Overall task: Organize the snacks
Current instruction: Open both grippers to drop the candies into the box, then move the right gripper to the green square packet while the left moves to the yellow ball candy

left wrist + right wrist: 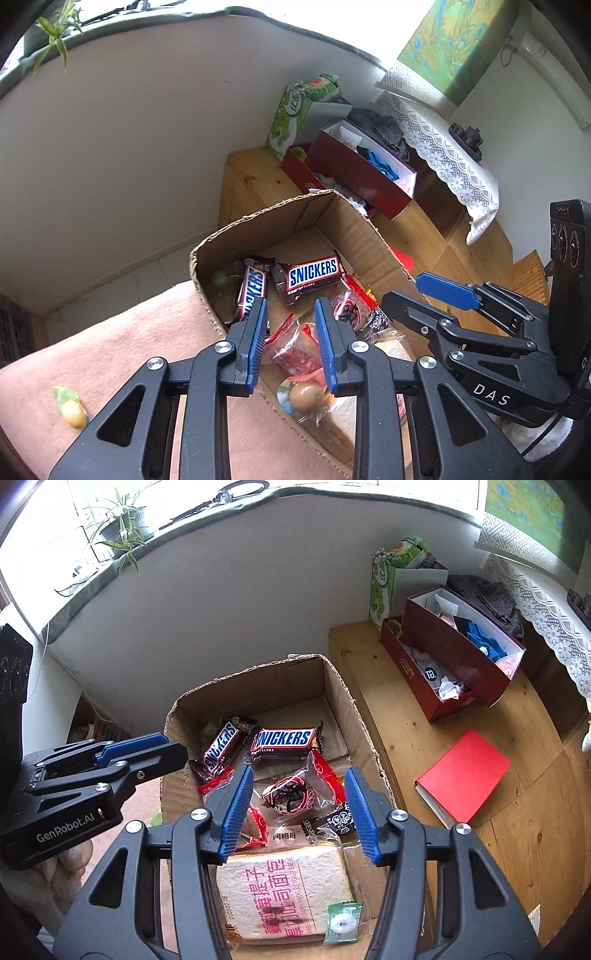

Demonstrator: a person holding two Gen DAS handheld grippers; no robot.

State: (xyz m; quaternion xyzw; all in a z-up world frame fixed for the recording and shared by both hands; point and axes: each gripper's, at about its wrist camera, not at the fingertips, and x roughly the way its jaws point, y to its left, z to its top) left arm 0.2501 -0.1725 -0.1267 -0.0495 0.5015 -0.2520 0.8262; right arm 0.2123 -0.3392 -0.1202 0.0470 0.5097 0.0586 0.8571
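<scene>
Open cardboard box (354, 716) holds the snacks: two Snickers bars (284, 740) side by side at the far end, one straight, one angled (220, 746); a red-and-black wrapped candy (290, 794) just in front of them, red wrappers (325, 771) around it, and a packaged slice of toast bread (284, 893) with pink print at the near end, a small green sachet (341, 921) lying on its corner. Right tool (297, 808) hovers above the box over the wrapped candy, blue pads spread wide, nothing between them. Left tool (290, 343) hangs over the box's left near part, pads parted moderately and empty; below it a clear-wrapped red candy (295, 350) and a brown egg-like snack (304, 397) in clear wrap. Box's left side sits on a pink cloth (122, 343), where a loose yellowish candy (74, 413) lies well apart from the box. To the right, a wooden worktop (410, 746) carries a red book (465, 775) and dark red boxes (454, 653) of odds and ends, green carton (384, 587) behind.
</scene>
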